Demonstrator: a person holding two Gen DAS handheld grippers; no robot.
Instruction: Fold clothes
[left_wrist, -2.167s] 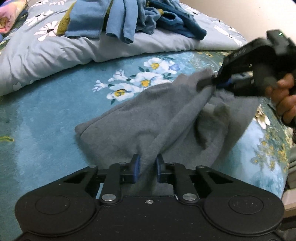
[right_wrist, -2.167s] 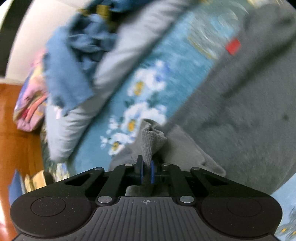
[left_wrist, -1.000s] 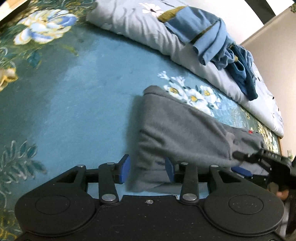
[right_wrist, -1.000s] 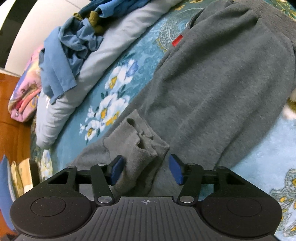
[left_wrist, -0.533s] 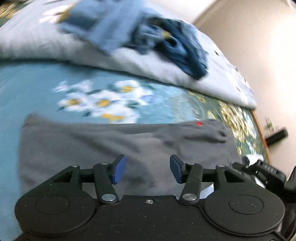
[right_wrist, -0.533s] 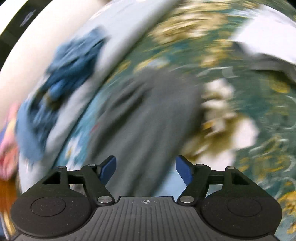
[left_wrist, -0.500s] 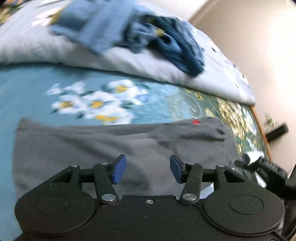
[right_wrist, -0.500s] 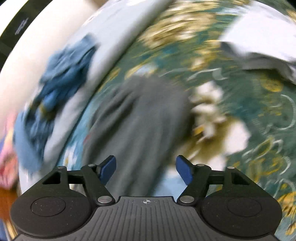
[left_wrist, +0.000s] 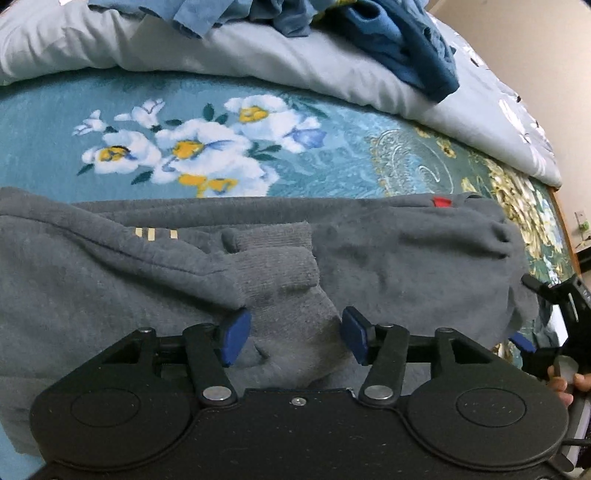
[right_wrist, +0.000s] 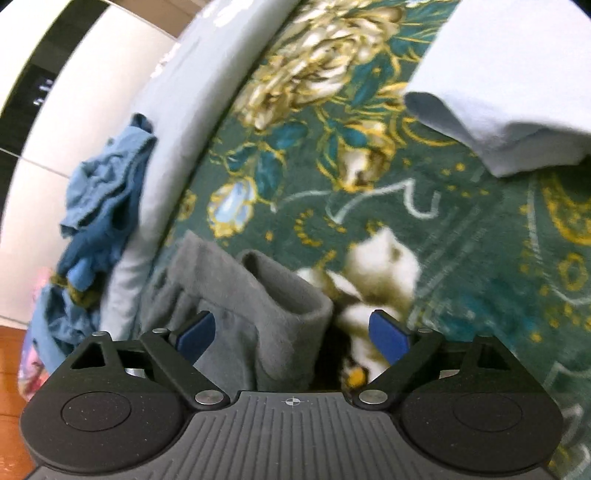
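Garment: grey sweatpants (left_wrist: 388, 254) lie on the bed (left_wrist: 332, 162), spread across its teal flowered cover, doubled lengthwise with the legs stacked one on the other
Cuffs: two ribbed cuffs (left_wrist: 280, 266) rest on top of the grey cloth near its middle, which suggests the legs are brought back over the body of the garment
Waist end: the end with the red tag (left_wrist: 439, 201) lies toward the right, its edge rumpled; in the right wrist view that edge (right_wrist: 280, 295) stands up in a thick fold
Left hand-held gripper (left_wrist: 291, 334): jaws spread, holding nothing, low over the cuffs
Right hand-held gripper (right_wrist: 291, 334): jaws spread, empty, the raised grey edge lying between them; whether a pad touches the cloth cannot be told
Done, as judged: at least one lengthwise fold and one crosswise fold appear to be in place on this garment
Left, as judged: the bundle is long and uneven, so a further fold or a smoothing would be in order; the right jaws stand well placed for the waist end
Other clothes: a heap of blue clothes (left_wrist: 369, 33) lies unfolded on the pale quilt (left_wrist: 258, 62) behind; a pale folded cloth (right_wrist: 498, 110) lies on the bed farther right
Overall: task partly done, more clothes outstanding
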